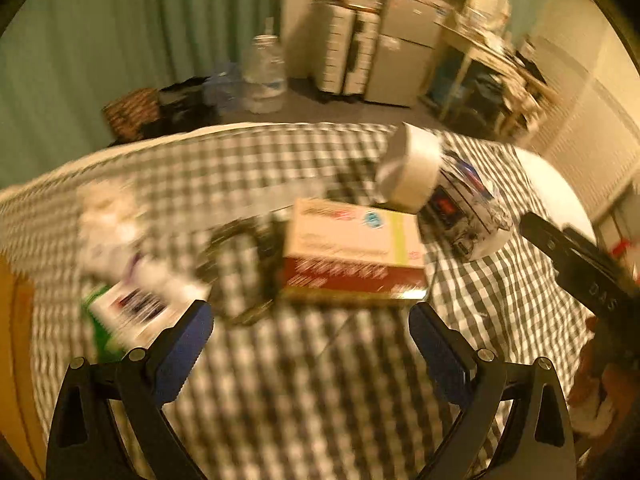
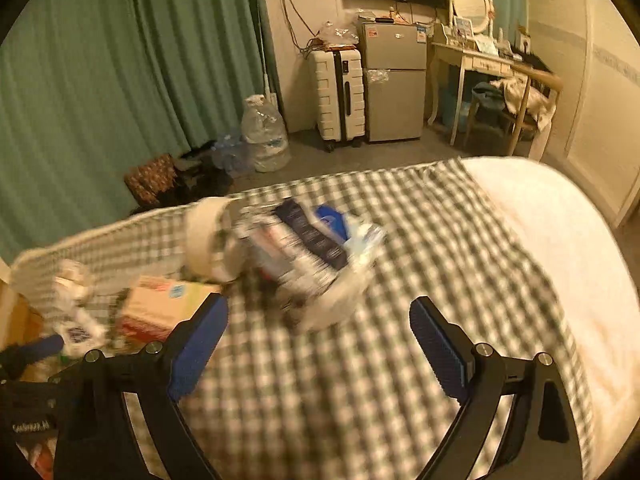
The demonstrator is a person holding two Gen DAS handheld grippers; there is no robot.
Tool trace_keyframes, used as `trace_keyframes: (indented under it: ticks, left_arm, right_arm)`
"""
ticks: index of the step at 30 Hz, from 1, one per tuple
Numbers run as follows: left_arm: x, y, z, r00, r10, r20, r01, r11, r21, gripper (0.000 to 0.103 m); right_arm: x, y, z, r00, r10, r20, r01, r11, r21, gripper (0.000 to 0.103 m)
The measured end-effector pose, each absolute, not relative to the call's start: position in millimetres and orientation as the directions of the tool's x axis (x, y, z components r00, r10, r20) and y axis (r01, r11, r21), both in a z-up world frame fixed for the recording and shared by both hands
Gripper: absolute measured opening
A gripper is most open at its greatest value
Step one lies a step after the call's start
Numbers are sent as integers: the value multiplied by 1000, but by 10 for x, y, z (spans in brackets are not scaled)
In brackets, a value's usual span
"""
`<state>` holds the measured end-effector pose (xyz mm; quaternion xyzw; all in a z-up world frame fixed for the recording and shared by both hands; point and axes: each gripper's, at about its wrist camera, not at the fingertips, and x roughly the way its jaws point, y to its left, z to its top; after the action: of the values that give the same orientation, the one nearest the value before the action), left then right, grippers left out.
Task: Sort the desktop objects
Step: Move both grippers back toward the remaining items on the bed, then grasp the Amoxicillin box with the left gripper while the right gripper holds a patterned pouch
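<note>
Both views are motion-blurred. On the checked cloth (image 1: 304,392) lie a cardboard box with a red side (image 1: 352,248), a white tape roll (image 1: 412,168) leaning on it, a pile of packets (image 1: 468,204), a dark cable ring (image 1: 236,268), a green and white box (image 1: 128,316) and white wrappers (image 1: 108,224). My left gripper (image 1: 310,344) is open and empty, just short of the cardboard box. My right gripper (image 2: 318,340) is open and empty, near the packets (image 2: 308,248) and the tape roll (image 2: 208,236). The right gripper's body (image 1: 580,264) shows at the left view's right edge.
The cloth covers a white bed (image 2: 560,232). Beyond the bed's far edge stand water jugs (image 2: 264,136), a white suitcase (image 2: 340,96), a small fridge (image 2: 394,84) and a desk with a chair (image 2: 492,80). Green curtains (image 2: 120,60) hang at the left.
</note>
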<state>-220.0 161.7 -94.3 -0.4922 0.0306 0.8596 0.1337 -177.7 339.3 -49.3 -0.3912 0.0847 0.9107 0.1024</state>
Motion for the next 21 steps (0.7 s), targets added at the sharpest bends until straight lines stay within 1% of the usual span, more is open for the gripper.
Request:
trace_keyframes:
  ticks: [3,5,7,9,13,16,17,19,20,21]
  left_arm:
    - [-2341,1842,-1084,-478,220,-850,-320,-945,-64,101]
    - [-2418,1948,-1151,-482,212,-850,-341,-939,-41,101]
    - [-2506,2041,-1228,-478,187,-858,-348,-937,-11,101]
    - [-2560,2097,-1248,-487,187,-853,-351,-936,-4,103]
    - [-2636,2186,-1285,-490,178,-853,-350,-937,5,103]
    - [-2590,2217,-1264,-479,171,-861,-355,-935,12,103]
    - [-2573,2223,-1272,-464,179,-867,-367,-930,5,103]
    - [-2537,2224,-1291,-462,178,-869,-378,-926,12,103]
    - [-2521,2222,-1290,-461,180,-869,-379,-925,10,103]
    - [-2521,2213,-1291,-454,183,-872,-377,-926,2,103]
  right_arm:
    - [-1984,3454,-640,-652,91,-753,-189,-981,45,93]
    - [-2091,3455,-742,-636,73,-768,-158,-987,37,92]
    - [-2212,3421,-818,-611,75,-788,-139,-990,12,92]
    - [-2303,3358,-860,-611,83,-787,-107,-994,-21,92]
    - [-2531,3242,-1027,-582,114,-805,-58,-993,-99,92]
    - [-2598,3250,-1178,-555,106,-825,-66,-994,-83,92]
    - [-2573,3251,-1176,-565,109,-818,-69,-994,-84,89]
    - [-2483,3295,-1137,-575,111,-811,-89,-993,-73,61]
    - [-2438,3345,-1104,-579,98,-810,-103,-994,-47,56]
    - [-2372,3433,-1061,-588,64,-806,-127,-992,14,45]
